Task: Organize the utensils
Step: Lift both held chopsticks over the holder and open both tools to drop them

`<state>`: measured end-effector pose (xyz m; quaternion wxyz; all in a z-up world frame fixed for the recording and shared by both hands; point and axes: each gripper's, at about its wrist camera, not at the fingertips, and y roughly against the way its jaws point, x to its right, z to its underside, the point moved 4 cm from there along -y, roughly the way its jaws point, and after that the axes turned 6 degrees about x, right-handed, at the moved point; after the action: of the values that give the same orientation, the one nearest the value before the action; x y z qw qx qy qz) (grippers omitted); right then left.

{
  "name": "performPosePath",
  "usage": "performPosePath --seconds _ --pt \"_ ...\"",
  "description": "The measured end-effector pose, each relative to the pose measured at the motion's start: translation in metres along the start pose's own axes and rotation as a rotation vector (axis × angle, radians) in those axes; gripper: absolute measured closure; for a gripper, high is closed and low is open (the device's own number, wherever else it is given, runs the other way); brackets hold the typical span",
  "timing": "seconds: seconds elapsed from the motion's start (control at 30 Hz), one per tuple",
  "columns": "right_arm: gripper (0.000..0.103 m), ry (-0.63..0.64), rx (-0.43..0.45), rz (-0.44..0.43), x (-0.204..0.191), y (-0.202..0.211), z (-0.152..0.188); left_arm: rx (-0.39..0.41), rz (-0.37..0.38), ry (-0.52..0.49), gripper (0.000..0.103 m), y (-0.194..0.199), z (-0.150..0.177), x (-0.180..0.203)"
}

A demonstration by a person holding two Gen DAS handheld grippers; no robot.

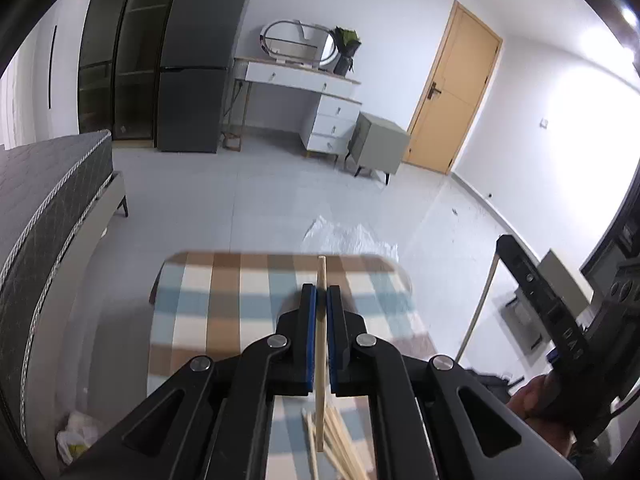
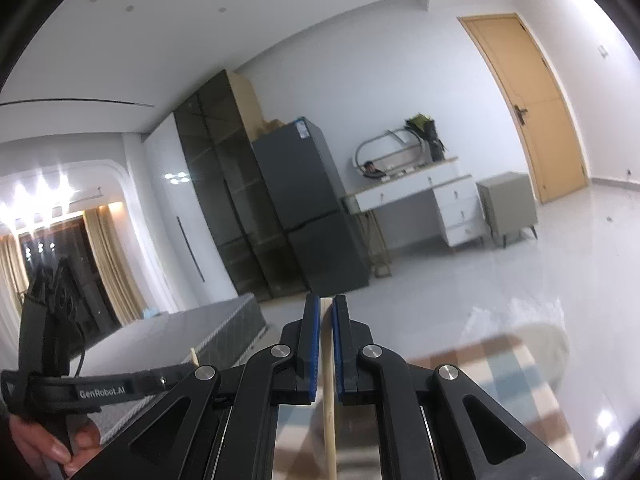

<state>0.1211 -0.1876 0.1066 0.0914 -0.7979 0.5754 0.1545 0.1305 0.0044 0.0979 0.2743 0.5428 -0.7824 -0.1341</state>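
Left gripper (image 1: 321, 294) clamps slim wooden chopstick (image 1: 320, 360); checkered cloth (image 1: 224, 304) below.

Each camera rides close behind its own hand-held gripper. The left looks down over the checked bench (image 1: 224, 300); the right looks nearly level. Both see the fridge (image 1: 200, 60), dresser (image 1: 316, 96) and door (image 1: 456, 88).

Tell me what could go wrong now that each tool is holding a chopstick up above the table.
1. The left tool pinches its chopstick between narrow pads with both ends sticking out, so it could pivot or slip.
2. The right tool holds its chopstick near the top end; the long lower part may swing.
3. Loose chopsticks lie below on the tablecloth; a dropped one could scatter them.
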Motion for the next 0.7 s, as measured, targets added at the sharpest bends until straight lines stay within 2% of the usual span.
performPosePath --seconds 0.13,0.27,0.43,0.7 --pt "0.098 0.02 0.027 -0.022 0.001 -0.035 -0.012 0.049 0.002 0.0 0.103 -0.021 -0.029 -0.003" --pt "0.098 0.042 0.068 -0.044 0.003 -0.076 -0.007 0.115 -0.003 -0.006 0.103 -0.047 -0.047 -0.011" --pt "0.098 0.056 0.089 -0.058 0.008 -0.109 0.017 0.151 0.002 -0.004 0.103 -0.074 -0.045 -0.024" --pt "0.098 0.03 0.101 -0.022 0.032 -0.132 0.051 0.129 0.037 0.007 0.103 -0.099 -0.028 -0.036"
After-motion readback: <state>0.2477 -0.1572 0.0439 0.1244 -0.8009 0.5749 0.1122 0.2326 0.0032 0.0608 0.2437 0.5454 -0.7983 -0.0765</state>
